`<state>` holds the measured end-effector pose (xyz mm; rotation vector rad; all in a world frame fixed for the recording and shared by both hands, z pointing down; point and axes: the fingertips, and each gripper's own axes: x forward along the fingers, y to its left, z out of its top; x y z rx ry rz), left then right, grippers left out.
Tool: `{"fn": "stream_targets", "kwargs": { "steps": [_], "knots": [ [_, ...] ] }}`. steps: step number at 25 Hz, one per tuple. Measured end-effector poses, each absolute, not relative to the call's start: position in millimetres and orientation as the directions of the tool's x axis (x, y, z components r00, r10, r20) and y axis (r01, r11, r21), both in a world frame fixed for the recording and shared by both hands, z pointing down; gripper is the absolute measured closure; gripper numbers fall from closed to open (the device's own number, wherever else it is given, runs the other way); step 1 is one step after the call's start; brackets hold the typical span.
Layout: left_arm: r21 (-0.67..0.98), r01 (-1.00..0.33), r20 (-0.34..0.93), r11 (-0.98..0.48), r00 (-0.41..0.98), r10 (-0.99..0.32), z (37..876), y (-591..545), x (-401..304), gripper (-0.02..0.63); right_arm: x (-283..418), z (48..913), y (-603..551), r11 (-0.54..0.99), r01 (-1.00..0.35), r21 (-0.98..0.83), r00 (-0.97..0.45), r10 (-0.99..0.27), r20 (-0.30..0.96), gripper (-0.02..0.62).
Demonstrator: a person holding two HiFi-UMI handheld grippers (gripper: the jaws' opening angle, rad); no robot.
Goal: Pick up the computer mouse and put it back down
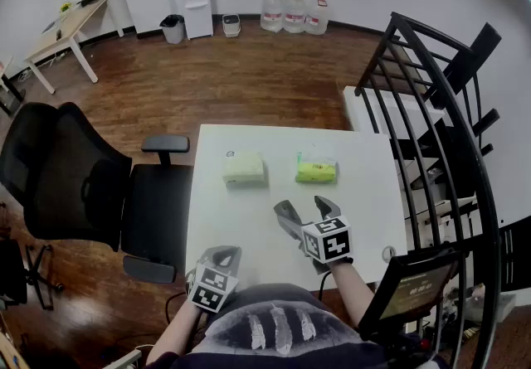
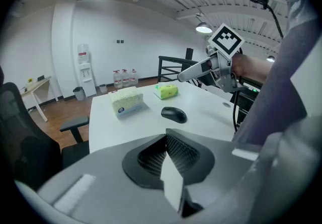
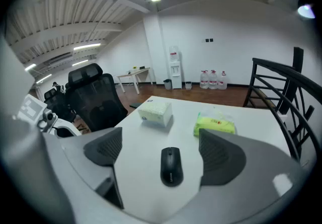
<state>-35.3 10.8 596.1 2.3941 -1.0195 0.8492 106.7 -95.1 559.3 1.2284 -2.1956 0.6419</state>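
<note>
A black computer mouse (image 3: pixel 171 166) lies flat on the white table (image 1: pixel 365 193), and it also shows in the left gripper view as the mouse (image 2: pixel 174 114) near the table's middle. My right gripper (image 3: pixel 163 150) hovers just before it with its jaws wide open, one on each side of the mouse and not touching it. In the head view the right gripper (image 1: pixel 305 211) is over the table's near part, and the mouse cannot be made out there. My left gripper (image 1: pixel 217 264) sits at the table's near left edge, shut with nothing in it (image 2: pixel 168 167).
A pale tissue box (image 1: pixel 244 167) and a green tissue pack (image 1: pixel 316 168) lie further back on the table. A black office chair (image 1: pixel 75 185) stands to the left, and a black railing (image 1: pixel 431 110) to the right. A small screen (image 1: pixel 419 288) is at the near right.
</note>
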Motion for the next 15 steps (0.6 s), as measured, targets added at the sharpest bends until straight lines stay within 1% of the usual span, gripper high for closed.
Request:
{"fn": "stream_targets", "kwargs": {
  "steps": [6, 15],
  "knots": [
    [0.124, -0.757, 0.673, -0.642, 0.539, -0.506, 600.5, 6.1, -41.7, 0.591, 106.4, 593.3, -107.6, 0.451, -0.881, -0.146, -0.41, -0.571, 0.711, 0.123],
    [0.145, -0.763, 0.677, -0.63, 0.541, -0.499, 613.8, 4.6, -44.8, 0.591, 106.9, 670.8, -108.6, 0.429, -0.892, -0.14, -0.335, -0.421, 0.843, 0.123]
  ]
}}
